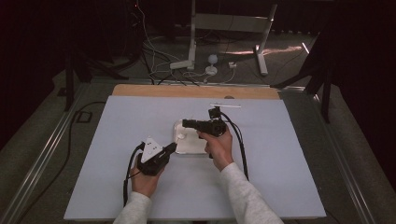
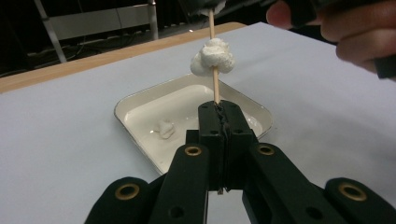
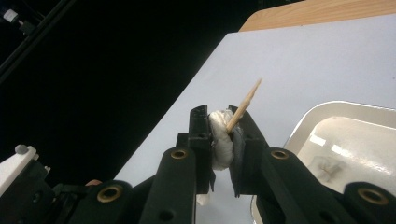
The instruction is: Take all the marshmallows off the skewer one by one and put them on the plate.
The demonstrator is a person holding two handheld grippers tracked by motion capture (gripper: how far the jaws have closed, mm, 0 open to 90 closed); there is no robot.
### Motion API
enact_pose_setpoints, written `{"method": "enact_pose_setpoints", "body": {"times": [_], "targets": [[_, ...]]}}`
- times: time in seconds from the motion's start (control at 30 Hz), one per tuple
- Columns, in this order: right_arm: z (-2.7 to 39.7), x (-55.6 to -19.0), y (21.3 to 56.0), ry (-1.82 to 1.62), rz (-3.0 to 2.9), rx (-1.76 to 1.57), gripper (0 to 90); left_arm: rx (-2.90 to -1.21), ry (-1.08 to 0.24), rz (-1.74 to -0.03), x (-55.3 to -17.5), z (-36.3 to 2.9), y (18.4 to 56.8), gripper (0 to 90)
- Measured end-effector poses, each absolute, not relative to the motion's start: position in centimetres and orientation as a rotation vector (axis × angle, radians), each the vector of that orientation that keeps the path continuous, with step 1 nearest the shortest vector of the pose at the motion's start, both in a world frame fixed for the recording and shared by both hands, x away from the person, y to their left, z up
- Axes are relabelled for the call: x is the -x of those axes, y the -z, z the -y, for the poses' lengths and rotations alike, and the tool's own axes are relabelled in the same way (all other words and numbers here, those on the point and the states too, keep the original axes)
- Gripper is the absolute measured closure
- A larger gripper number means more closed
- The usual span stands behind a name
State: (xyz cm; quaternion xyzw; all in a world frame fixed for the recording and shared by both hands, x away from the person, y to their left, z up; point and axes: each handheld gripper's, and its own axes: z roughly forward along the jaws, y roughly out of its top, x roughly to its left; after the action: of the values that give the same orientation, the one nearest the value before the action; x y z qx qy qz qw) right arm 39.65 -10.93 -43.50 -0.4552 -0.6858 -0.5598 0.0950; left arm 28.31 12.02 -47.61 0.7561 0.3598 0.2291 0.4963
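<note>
A wooden skewer [image 2: 215,84] is being held upright at its lower end by the left gripper [image 2: 219,116], whose jaws are being kept pressed together on the stick. A white marshmallow [image 2: 213,57] is being carried on the skewer partway up, above the cream tray [image 2: 130,109]. In the right gripper view, a marshmallow [image 3: 220,140] is being squeezed between the jaws of the right gripper [image 3: 223,135], with the skewer's pointed tip [image 3: 245,103] being shown sticking out toward 1 o'clock. Whether this is the same marshmallow cannot be told.

In the high view, the tray [image 1: 178,125] is being seen at the middle of the pale blue surface [image 1: 280,158]. The left gripper [image 1: 172,148] is being held at about 7 o'clock of the tray, and the right gripper [image 1: 187,123] is being held over the tray's far edge, coming in from 3 o'clock.

A second small white lump [image 2: 165,129] is being left lying inside the tray, at about 9 o'clock of the left jaws in the left gripper view. A wooden edge [image 1: 196,91] is being shown beyond the surface at 12 o'clock.
</note>
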Motion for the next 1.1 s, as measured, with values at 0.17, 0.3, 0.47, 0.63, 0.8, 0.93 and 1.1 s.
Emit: {"method": "enact_pose_setpoints", "body": {"times": [0.17,0.3,0.47,0.63,0.8,0.93,1.1], "targets": [[12.2,-40.2,42.8,1.675,2.054,1.392,81.6,-1.84,-0.551,-0.852,-28.2,-11.7,47.6,90.0],[12.5,-40.7,42.9,1.671,2.034,1.394,81.6,-1.855,-0.571,-0.842,-28.1,-11.9,47.4,90.0],[16.7,-41.6,41.3,1.848,1.858,1.624,82.4,-1.92,-0.558,-0.887,-27.6,-13.4,48.6,90.0],[19.8,-41.5,38.9,1.797,2.066,1.561,81.4,-1.821,-0.543,-0.941,-28.1,-14.3,47.8,90.0],[18.8,-41.5,40.2,1.761,2.088,1.533,80.8,-1.809,-0.545,-0.954,-28.1,-14.4,47.8,90.0],[17.9,-41.6,40.8,1.746,2.1,1.513,80.2,-1.798,-0.536,-0.967,-28.4,-14.6,47.9,90.0],[16.4,-41.4,41.2,1.708,2.194,1.477,79.2,-1.778,-0.529,-0.968,-28.3,-14.7,47.7,90.0]]}}
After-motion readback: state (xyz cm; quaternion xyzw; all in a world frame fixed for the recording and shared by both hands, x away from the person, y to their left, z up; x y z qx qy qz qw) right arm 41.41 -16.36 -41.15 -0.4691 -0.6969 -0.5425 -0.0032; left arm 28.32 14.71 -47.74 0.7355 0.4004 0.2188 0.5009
